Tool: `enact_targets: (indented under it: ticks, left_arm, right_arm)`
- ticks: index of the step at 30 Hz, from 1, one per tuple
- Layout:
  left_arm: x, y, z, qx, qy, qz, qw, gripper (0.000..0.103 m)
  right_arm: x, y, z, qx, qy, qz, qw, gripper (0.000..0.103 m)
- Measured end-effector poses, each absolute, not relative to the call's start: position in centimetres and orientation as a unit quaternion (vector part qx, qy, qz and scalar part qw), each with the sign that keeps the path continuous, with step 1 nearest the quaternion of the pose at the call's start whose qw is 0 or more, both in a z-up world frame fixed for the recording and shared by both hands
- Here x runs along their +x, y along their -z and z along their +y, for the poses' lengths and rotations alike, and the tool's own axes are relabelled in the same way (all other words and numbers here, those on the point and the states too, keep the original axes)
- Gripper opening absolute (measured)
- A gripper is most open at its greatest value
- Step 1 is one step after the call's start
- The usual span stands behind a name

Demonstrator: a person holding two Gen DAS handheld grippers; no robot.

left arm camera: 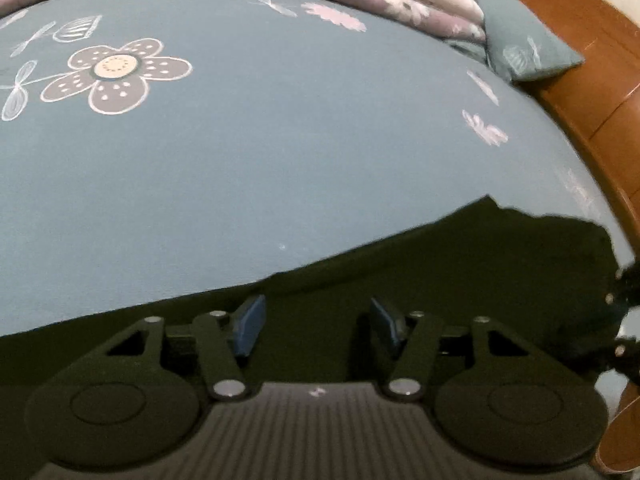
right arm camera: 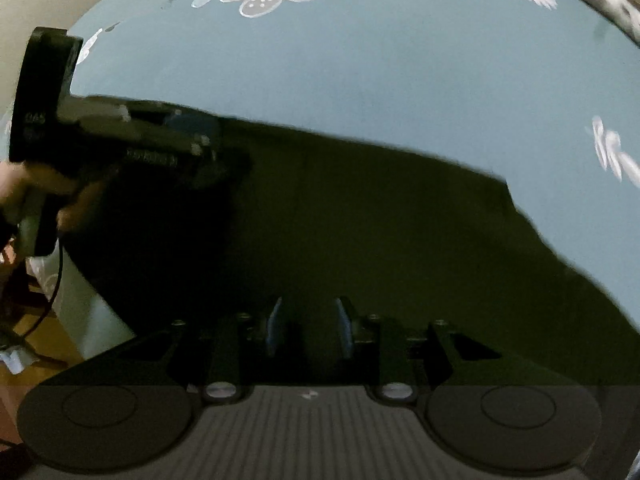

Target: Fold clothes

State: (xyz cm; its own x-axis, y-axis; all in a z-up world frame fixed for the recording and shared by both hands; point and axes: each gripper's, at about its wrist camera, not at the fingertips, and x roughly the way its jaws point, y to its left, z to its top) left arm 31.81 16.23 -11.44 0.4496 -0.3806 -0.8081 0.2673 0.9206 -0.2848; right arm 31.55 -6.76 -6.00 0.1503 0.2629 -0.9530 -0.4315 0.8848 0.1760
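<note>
Dark garment [right arm camera: 360, 220] lies flat beneath both your part-open, empty grippers, left gripper [left arm camera: 314, 326] and right gripper [right arm camera: 308, 326], its far edge ahead.

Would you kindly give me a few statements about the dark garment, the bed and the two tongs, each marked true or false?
1. A dark garment lies on a blue flowered bedsheet. True.
2. The left tongs grip a fold of the garment. False: the jaws stand apart with nothing pinched between them.
3. The right tongs are open above the garment. True.
4. The bedsheet is plain white. False: it is blue with printed flowers.
5. A pillow lies at the bed's far corner beside a wooden frame. True.
</note>
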Motion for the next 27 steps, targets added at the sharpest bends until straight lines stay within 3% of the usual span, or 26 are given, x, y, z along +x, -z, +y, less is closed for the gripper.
enact_targets:
  ticks: [5,8,14,20,27]
  left_arm:
    - [31.5,9.5,15.9,-0.074,0.170,0.499,0.847,0.059]
    - [32.1,8.8,12.8,-0.087,0.225,0.485,0.841,0.065]
    - [34.4,11.0,6.5,-0.035,0.254,0.485,0.836,0.065]
    - [35.8,9.0,11.4,-0.082,0.165,0.477,0.859,0.065]
    - [29.4,6.3,13.0,-0.054,0.169,0.491,0.853,0.065]
  right_arm:
    - [29.9,6.0,-8.7,-0.017,-0.217,0.612,0.761,0.036]
    - [29.2,6.2,-8.6,0.000,-0.210,0.614,0.761,0.036]
    - [28.0,5.9,-9.8,0.022,-0.195,0.611,0.767,0.039]
    - [27.2,5.6,-12.5,0.029,-0.170,0.604,0.778,0.040]
    - [27.1,6.9,-14.2,0.063,-0.133,0.608,0.780,0.044]
